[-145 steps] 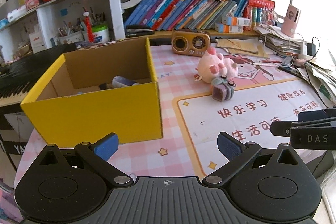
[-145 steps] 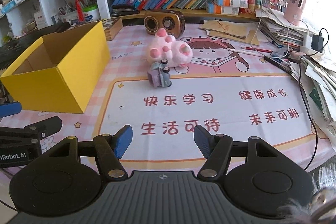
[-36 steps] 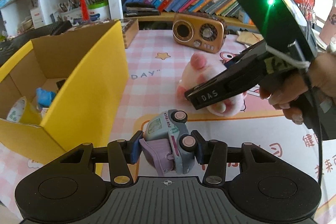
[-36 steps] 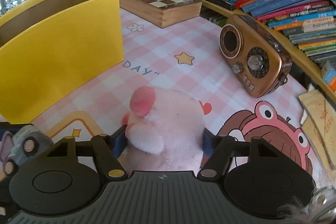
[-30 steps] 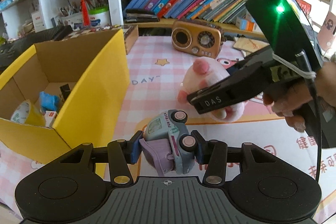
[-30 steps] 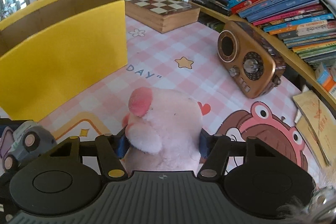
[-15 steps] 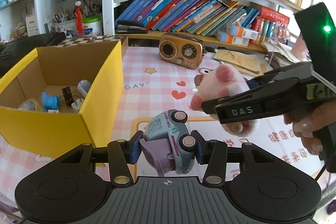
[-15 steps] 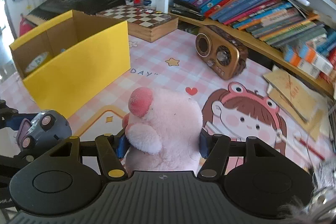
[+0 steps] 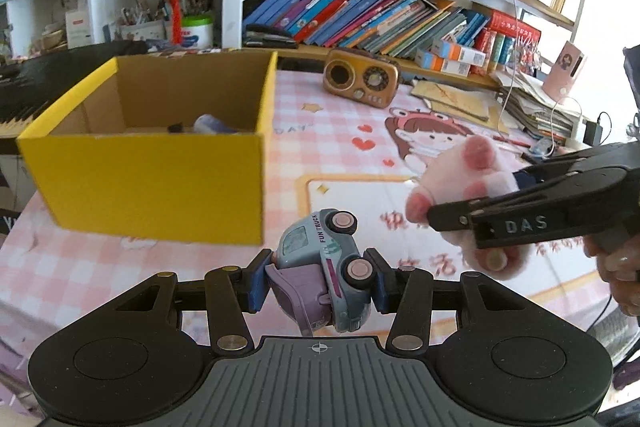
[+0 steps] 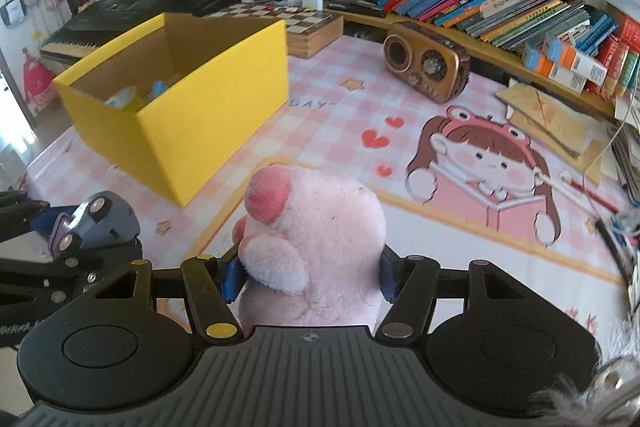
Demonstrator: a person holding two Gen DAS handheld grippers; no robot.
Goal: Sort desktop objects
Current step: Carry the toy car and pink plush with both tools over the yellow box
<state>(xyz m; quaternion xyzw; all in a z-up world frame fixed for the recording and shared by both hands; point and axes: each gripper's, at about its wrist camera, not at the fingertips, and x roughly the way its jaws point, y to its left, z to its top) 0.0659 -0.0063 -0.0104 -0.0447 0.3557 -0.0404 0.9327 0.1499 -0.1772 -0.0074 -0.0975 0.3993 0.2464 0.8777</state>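
Note:
My left gripper (image 9: 318, 279) is shut on a grey-blue and purple toy truck (image 9: 322, 267), held on its side above the pink desk mat. In the right wrist view the same truck (image 10: 94, 223) shows at the far left. My right gripper (image 10: 308, 273) is shut on a pink plush pig (image 10: 316, 247), lifted off the mat; the left wrist view shows that pig (image 9: 464, 183) at the right, clamped in the black jaws. The yellow cardboard box (image 9: 160, 179) stands open ahead and to the left, with a few small items inside. In the right wrist view the box (image 10: 192, 107) lies beyond the truck.
A brown retro radio (image 9: 362, 83) sits at the back of the mat (image 10: 460, 167). Leaning books (image 9: 360, 19) fill the shelf behind it. A chessboard box (image 10: 304, 23) and a keyboard (image 10: 132, 15) lie behind the yellow box. Papers and cables (image 9: 540, 111) crowd the right edge.
Both grippers have pulled back and risen a little with their toys, so the box, radio and mat look farther off. The pig has left its spot on the mat. Both grips are unchanged.

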